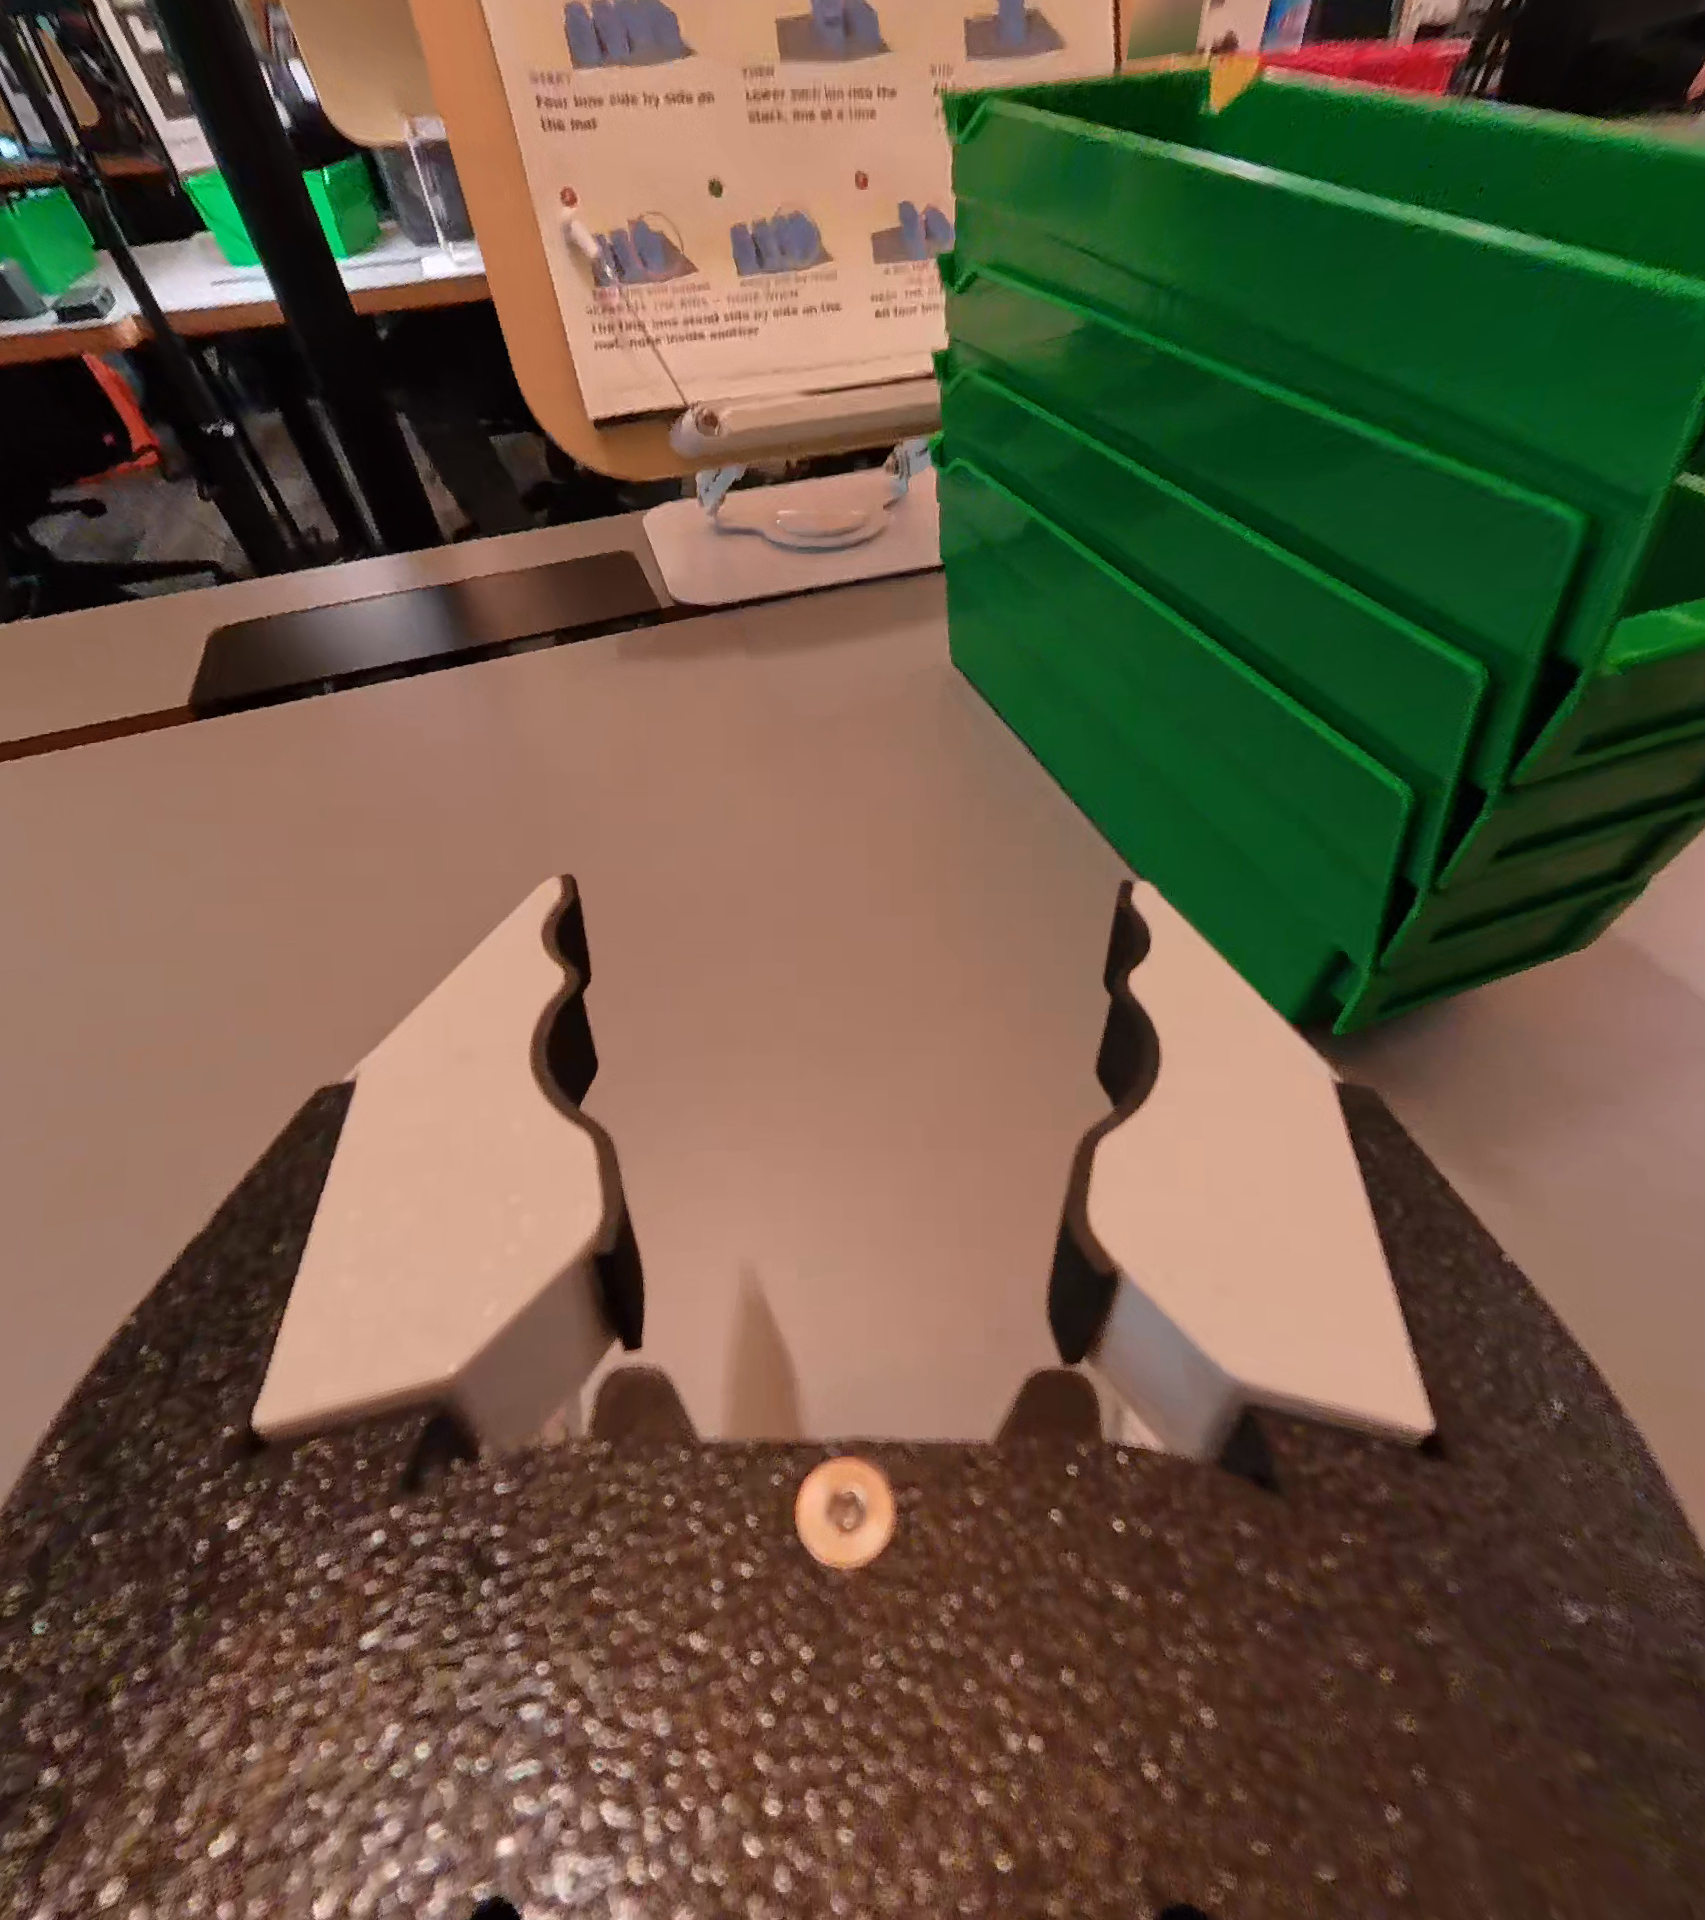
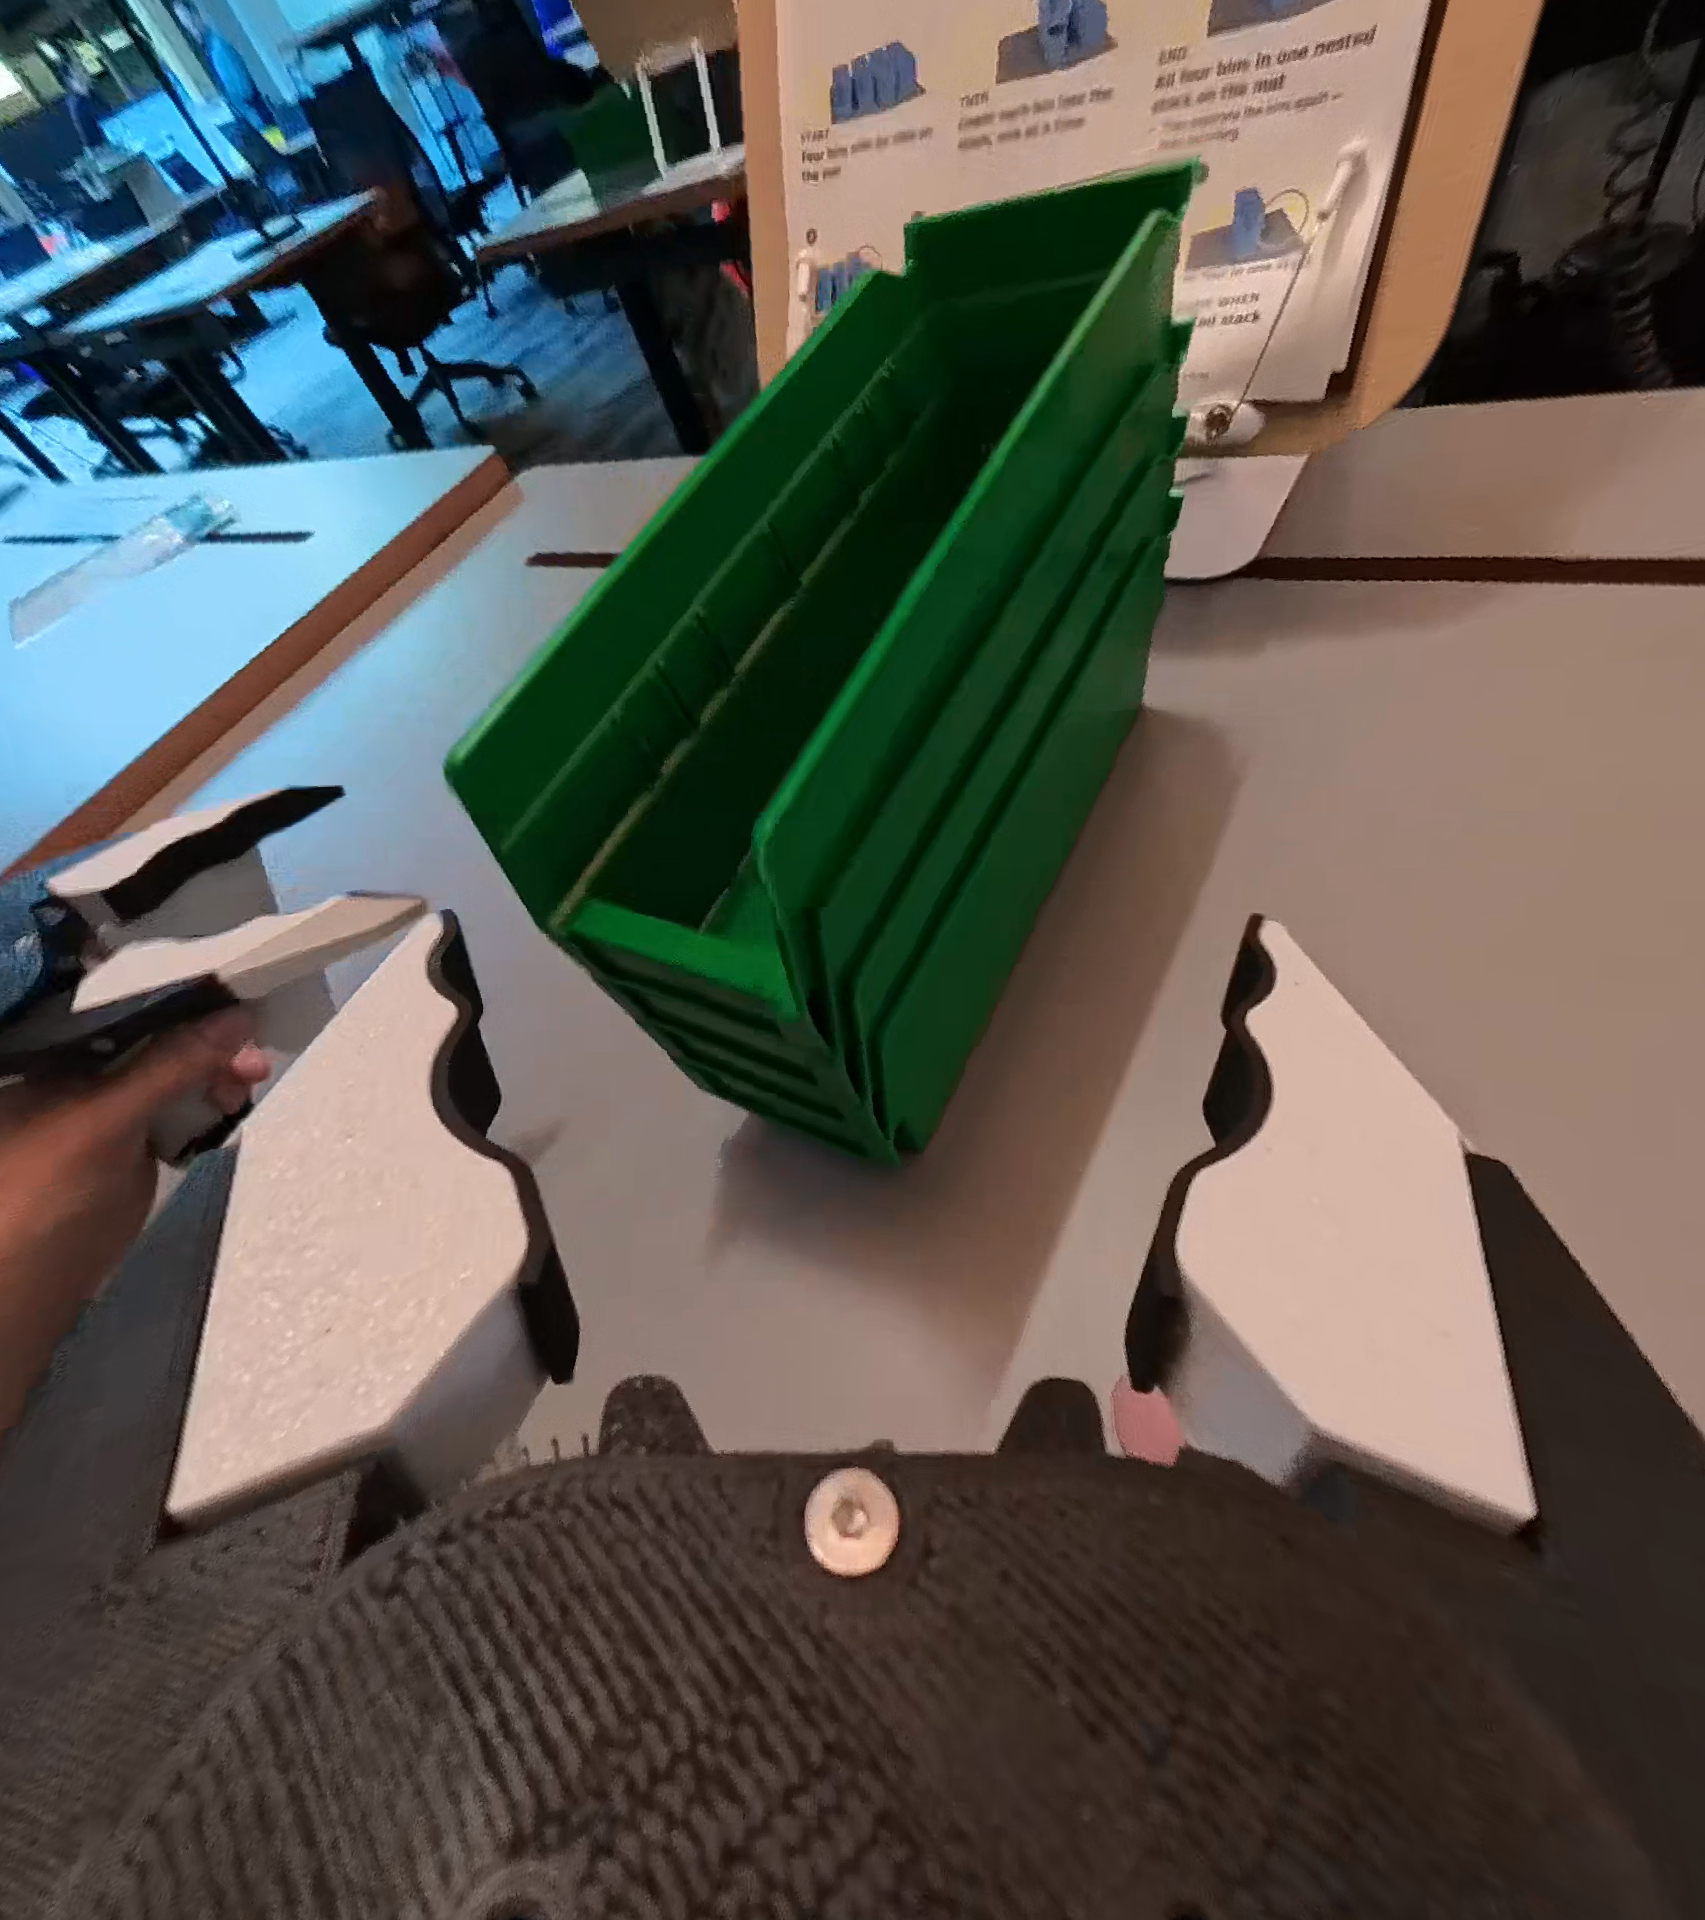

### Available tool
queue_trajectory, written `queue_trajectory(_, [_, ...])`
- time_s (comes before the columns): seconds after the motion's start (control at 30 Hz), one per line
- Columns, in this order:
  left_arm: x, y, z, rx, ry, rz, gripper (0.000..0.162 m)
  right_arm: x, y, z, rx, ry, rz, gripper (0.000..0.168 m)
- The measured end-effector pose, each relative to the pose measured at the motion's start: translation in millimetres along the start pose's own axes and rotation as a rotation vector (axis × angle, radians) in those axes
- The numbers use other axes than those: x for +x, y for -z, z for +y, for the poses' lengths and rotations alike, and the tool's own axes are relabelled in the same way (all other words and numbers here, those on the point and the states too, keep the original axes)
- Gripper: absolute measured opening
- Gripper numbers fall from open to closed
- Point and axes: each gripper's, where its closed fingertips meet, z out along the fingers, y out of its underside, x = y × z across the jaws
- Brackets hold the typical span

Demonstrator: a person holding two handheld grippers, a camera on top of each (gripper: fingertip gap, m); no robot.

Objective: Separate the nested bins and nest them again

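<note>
Stack of nested green plastic bins (image 2: pixel 827 665) just ahead of right tool (image 2: pixel 853 1029), right of left tool (image 1: pixel 843 997); both spread apart, empty, ready for lifting the top bin off grey worktop (image 2: pixel 1450 831).

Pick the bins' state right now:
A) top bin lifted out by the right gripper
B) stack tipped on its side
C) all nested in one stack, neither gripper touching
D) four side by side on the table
C: the green bins sit nested in one upright stack on the table, while the left gripper and right gripper are both open, empty and short of the stack.
</note>
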Motion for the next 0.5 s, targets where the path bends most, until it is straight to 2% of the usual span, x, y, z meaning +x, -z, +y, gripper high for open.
queue_trajectory(0.1, [0, 1, -2, 0.026, 0.012, 0.005, 0.098, 6, -15, -41, -0.012, 0.066, 0.101, 0.139])
queue_trajectory(0.2, [-1, 0, 3, 0.006, 0.007, 0.001, 0.098, -3, -42, -69, -0.092, 0.077, 0.100, 0.139])
queue_trajectory(0.33, [-2, -3, 3, 0.009, 0.028, 0.013, 0.098, -14, -82, -91, -0.206, 0.090, 0.128, 0.135])
queue_trajectory(0.4, [-1, -3, 1, 0.011, 0.026, 0.022, 0.098, -30, -100, -98, -0.264, 0.087, 0.079, 0.130])
queue_trajectory(0.5, [-4, -2, 0, 0.009, -0.009, 0.002, 0.097, -21, -121, -107, -0.308, 0.059, 0.170, 0.130])
